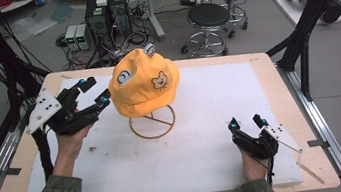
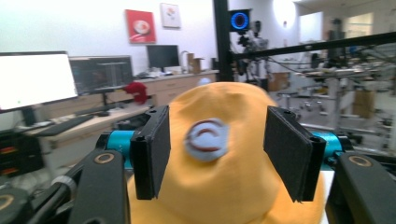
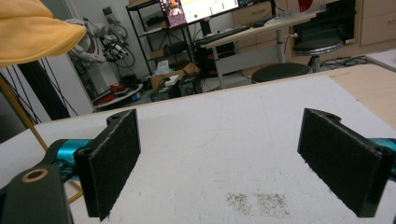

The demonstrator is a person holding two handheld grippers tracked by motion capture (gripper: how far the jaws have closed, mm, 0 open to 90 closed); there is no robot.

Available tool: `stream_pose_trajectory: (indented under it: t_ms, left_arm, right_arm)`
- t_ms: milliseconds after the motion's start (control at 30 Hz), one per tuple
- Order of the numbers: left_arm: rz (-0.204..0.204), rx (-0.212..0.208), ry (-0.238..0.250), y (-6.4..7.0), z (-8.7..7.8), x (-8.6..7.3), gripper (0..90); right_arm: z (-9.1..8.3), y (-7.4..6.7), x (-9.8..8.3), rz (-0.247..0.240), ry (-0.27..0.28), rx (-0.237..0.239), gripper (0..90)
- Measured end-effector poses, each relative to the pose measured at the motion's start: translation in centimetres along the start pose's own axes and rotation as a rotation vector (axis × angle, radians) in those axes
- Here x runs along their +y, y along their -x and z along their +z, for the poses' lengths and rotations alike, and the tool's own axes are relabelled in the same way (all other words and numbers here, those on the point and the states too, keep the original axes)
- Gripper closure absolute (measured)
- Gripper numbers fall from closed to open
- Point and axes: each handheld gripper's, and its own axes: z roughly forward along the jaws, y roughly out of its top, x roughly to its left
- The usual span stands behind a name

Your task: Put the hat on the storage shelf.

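**Orange hat on its stand, left gripper at its side**

Orange fabric forms a small hat (image 1: 142, 82) that sits on a gold wire stand (image 1: 153, 122) near the middle of the white mat (image 1: 199, 137), which covers most of the wooden table (image 1: 278, 86). A pale blue eye patch (image 1: 124, 77) is sewn on the side facing the left gripper, and a small bear motif (image 1: 159, 82) faces the person.

In the high view the left gripper (image 1: 95, 92) is at about nine o'clock from the hat, with its jaws set wide and pointing toward the fabric. One jaw tip lies just beside the hat's edge; whether it touches is hard to tell from above. In the left gripper view the black pads (image 2: 156, 149) stand apart on either side of the eye patch, and the hat appears to lie beyond them rather than pinched between them.

At about four o'clock from the hat, well apart from it, the right gripper (image 1: 246, 123) rests low over the mat. Its jaws are wide with nothing between them; in the right gripper view bare white mat lies between the pads, and a corner of the hat and a leg of the stand show at the upper left.
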Motion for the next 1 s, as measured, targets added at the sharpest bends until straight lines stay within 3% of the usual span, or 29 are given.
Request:
stream_pose_trajectory:
  t_ms: [267, 333, 500, 833, 1000]
  left_arm:
    - [-0.013, 0.102, 0.002, -1.9, -2.5, -0.7, 39.8]
    - [-0.024, 0.146, -0.008, -2.5, -3.5, -1.1, 39.2]
    - [-0.035, 0.205, -0.028, -3.2, -4.7, -1.9, 37.1]
    - [-0.056, 0.261, -0.072, -3.1, -6.6, -3.8, 33.0]
    - [-0.075, 0.329, -0.106, -3.0, -7.9, -5.5, 30.1]
  right_arm:
    - [0.0, 0.0, 0.0, -0.006, -0.001, -0.003, 12.0]
    - [0.0, 0.0, 0.0, -0.007, 0.001, -0.004, 12.1]
    - [0.0, 0.0, 0.0, -0.01, 0.0, -0.005, 12.0]
    - [-0.1, -0.1, 0.0, -0.024, 0.0, -0.016, 12.0]
    - [0.0, 0.0, 0.0, -0.033, 0.001, -0.022, 12.1]
